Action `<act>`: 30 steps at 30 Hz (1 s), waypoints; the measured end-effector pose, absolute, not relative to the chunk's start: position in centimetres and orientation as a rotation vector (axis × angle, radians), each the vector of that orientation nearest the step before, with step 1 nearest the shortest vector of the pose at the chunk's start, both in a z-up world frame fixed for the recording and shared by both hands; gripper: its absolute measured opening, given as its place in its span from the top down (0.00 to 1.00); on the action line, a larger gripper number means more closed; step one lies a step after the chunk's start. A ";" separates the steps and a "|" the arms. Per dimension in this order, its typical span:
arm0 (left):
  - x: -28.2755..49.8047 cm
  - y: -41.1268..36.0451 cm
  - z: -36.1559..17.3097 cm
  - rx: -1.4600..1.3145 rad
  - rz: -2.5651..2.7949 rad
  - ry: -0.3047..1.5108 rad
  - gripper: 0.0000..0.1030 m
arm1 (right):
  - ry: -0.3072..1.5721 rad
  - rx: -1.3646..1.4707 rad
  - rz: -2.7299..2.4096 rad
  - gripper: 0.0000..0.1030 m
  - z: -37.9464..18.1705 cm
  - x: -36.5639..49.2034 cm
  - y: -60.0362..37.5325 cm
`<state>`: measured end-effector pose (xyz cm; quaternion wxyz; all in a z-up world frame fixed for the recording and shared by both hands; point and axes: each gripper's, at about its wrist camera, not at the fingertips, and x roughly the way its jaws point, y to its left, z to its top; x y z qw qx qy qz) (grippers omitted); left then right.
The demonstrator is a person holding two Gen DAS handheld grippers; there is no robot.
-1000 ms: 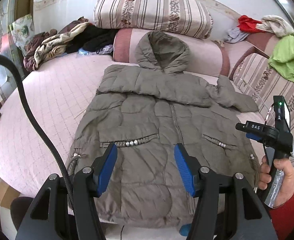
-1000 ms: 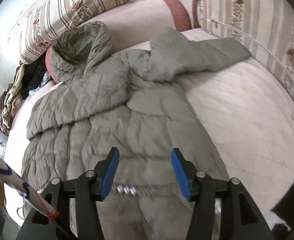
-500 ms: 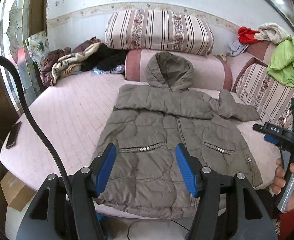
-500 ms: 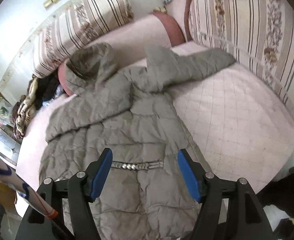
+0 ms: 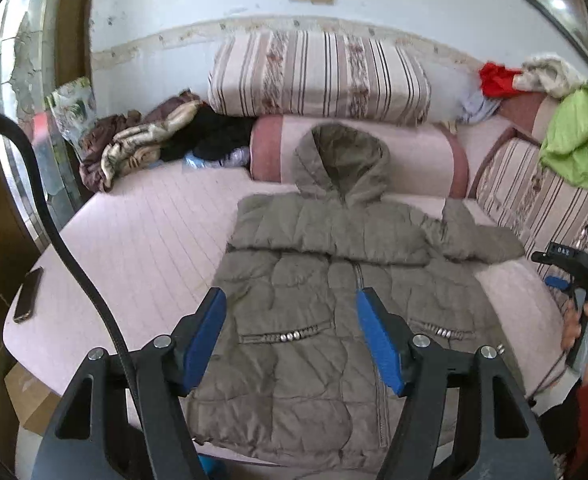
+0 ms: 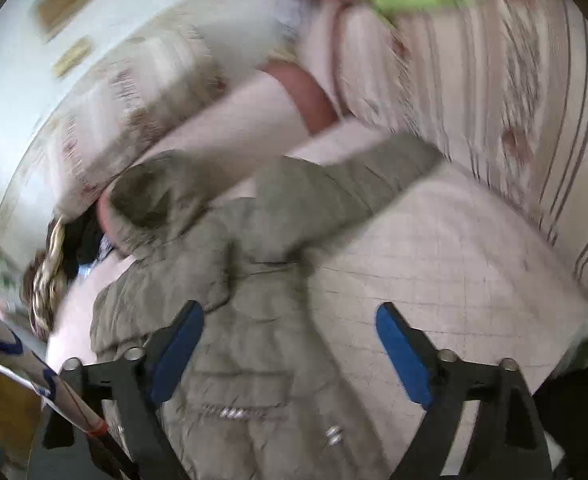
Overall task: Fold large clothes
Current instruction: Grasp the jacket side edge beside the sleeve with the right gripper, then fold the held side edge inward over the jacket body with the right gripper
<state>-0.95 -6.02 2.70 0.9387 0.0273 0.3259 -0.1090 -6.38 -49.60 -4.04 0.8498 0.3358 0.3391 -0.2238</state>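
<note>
Tongs on both sides stand spread wide and hold nothing: left tongs (image 5: 289, 336) and right tongs (image 6: 289, 354) hover above the coat (image 5: 334, 312) on the bed (image 5: 141, 240).

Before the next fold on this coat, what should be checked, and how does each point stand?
1. Left gripper open, holding nothing: ok.
2. Right gripper open, holding nothing: ok.
3. Coat flat, front up, zipped: ok.
4. Both sleeves folded in: not ok; one sleeve lies out to the side, the other across the chest.
5. Hood flat on the bed: not ok; it leans on the bolster.
6. Phone apart from the coat: ok.
</note>
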 end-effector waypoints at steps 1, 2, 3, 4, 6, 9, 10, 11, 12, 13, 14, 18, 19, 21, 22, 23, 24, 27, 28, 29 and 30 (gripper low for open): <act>-0.5 -6.5 2.1 0.069 -0.218 0.680 0.35 | 0.734 0.742 -0.498 0.37 -5.4 -6.1 -51.6; 0.0 -7.0 1.5 0.083 -0.215 0.696 0.35 | 0.745 0.784 -0.528 0.42 -7.0 -5.7 -54.1; 0.6 -7.5 0.9 0.094 -0.211 0.713 0.35 | 0.752 0.822 -0.557 0.43 -8.5 -5.3 -56.4; 1.2 -8.0 0.4 0.099 -0.212 0.732 0.35 | 0.759 0.849 -0.577 0.43 -9.7 -5.0 -57.9; 2.5 -8.8 -0.8 0.087 -0.221 0.781 0.35 | 0.766 0.941 -0.605 0.43 -12.4 -4.1 -61.6; 4.5 -9.4 -2.4 0.053 -0.228 0.847 0.35 | 0.747 1.121 -0.624 0.43 -16.5 -2.3 -66.7; 5.2 -9.6 -3.0 0.040 -0.230 0.870 0.35 | 0.736 1.154 -0.632 0.42 -17.3 -1.8 -67.7; 5.6 -9.7 -3.4 0.034 -0.225 0.881 0.35 | 0.719 1.177 -0.641 0.42 -18.0 -1.1 -68.7; 6.2 -9.8 -3.9 0.030 -0.214 0.892 0.35 | 0.713 1.183 -0.649 0.43 -18.4 -0.4 -69.6; 6.7 -9.9 -4.3 0.029 -0.202 0.898 0.35 | 0.706 1.186 -0.655 0.42 -18.8 0.5 -70.4; 6.9 -9.9 -4.6 0.030 -0.193 0.901 0.35 | 0.692 1.181 -0.661 0.42 -19.0 1.5 -71.0; 8.5 -10.3 -6.0 0.061 -0.138 0.923 0.35 | 0.670 1.117 -0.682 0.42 -18.6 5.5 -73.5; 8.9 -10.4 -6.4 0.066 -0.130 0.934 0.35 | 0.674 1.103 -0.686 0.42 -18.6 6.3 -74.0; 9.5 -10.5 -7.0 0.065 -0.122 0.953 0.35 | 0.694 1.066 -0.711 0.49 -18.7 7.9 -74.8; 9.8 -10.5 -7.3 0.066 -0.117 0.962 0.35 | 0.714 1.040 -0.737 0.72 -18.6 8.5 -75.1; 10.0 -10.5 -7.6 0.072 -0.114 0.968 0.35 | 0.729 1.027 -0.748 0.83 -18.5 8.9 -75.4; 10.1 -10.5 -7.7 0.077 -0.113 0.969 0.35 | 0.724 1.032 -0.742 0.86 -18.3 8.9 -75.8; 10.1 -10.1 -7.7 0.075 -0.108 0.958 0.35 | 0.694 0.986 -0.730 0.91 -15.7 8.6 -75.3; 10.1 -10.0 -7.8 0.068 -0.108 0.956 0.35 | 0.685 0.947 -0.721 0.91 -14.3 8.5 -74.7; 10.1 -9.8 -7.7 0.063 -0.108 0.956 0.35 | 0.679 0.895 -0.713 0.92 -12.5 8.5 -73.9; 10.0 -9.5 -7.7 0.054 -0.114 0.959 0.35 | 0.668 0.841 -0.698 0.92 -10.5 8.5 -72.7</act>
